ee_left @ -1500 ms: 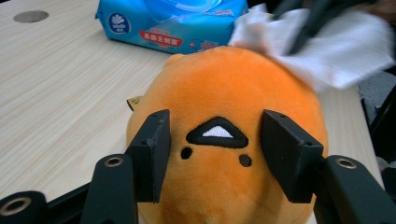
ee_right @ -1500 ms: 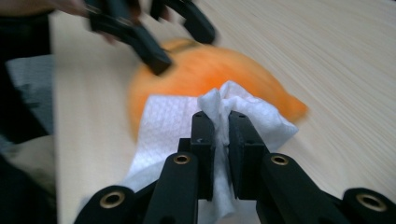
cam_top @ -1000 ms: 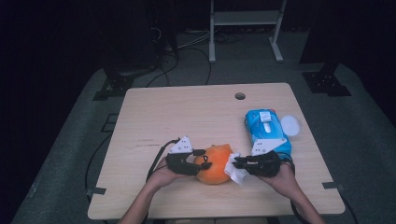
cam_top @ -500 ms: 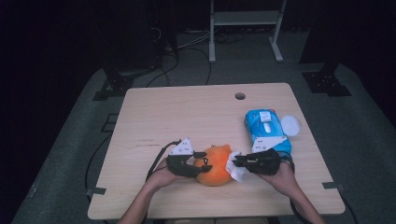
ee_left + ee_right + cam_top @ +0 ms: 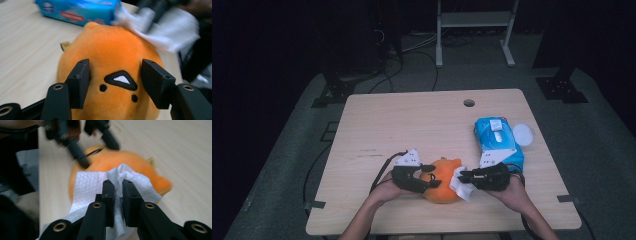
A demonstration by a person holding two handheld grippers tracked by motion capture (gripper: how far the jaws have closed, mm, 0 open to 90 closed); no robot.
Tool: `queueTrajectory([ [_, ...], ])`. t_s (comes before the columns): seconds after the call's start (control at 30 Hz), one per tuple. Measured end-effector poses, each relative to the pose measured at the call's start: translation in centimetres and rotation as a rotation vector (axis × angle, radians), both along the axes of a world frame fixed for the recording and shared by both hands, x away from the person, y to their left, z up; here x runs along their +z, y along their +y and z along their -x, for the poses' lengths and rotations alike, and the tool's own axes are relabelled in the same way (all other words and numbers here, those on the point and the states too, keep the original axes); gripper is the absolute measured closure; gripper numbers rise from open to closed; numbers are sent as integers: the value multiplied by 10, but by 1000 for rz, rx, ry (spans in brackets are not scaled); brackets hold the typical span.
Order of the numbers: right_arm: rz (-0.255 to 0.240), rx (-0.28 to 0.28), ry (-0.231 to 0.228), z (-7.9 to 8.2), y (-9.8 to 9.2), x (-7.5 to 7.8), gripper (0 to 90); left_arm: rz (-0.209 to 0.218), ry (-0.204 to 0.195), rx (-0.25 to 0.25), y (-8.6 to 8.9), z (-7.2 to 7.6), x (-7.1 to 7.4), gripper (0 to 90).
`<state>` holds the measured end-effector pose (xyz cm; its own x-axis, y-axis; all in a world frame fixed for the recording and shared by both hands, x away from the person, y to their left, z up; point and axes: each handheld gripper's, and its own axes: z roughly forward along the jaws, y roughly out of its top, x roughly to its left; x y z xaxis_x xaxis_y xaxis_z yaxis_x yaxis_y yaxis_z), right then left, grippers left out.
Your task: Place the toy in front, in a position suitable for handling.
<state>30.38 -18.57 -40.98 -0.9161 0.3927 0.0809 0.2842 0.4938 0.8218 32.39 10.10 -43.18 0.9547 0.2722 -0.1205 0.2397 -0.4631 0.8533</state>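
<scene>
my left gripper [image 5: 113,82] jaws just opening around the toy [image 5: 112,65], round orange plush with stitched face, at near table [image 5: 412,120] edge, my right gripper [image 5: 117,191] pinching a white wipe [image 5: 90,186] against it

Both forearms come in low from the near edge, hands level and facing each other. Left gripper [image 5: 428,176]: fingers [image 5: 79,80] have just been opening, now standing apart on either side of the orange plush [image 5: 443,181]. Right gripper [image 5: 467,176]: fingers [image 5: 109,195] clamped tight on a white wipe [image 5: 87,187].
</scene>
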Motion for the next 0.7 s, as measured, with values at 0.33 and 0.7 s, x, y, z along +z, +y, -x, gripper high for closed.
queueTrajectory([
  [0.33,3,-3,14,-5,1,-7,798,15,4,49,-2,-2,8,243],
  [0.7,2,-75,19,-12,-7,-9,800,-25,-10,-2,-2,2,-1,356],
])
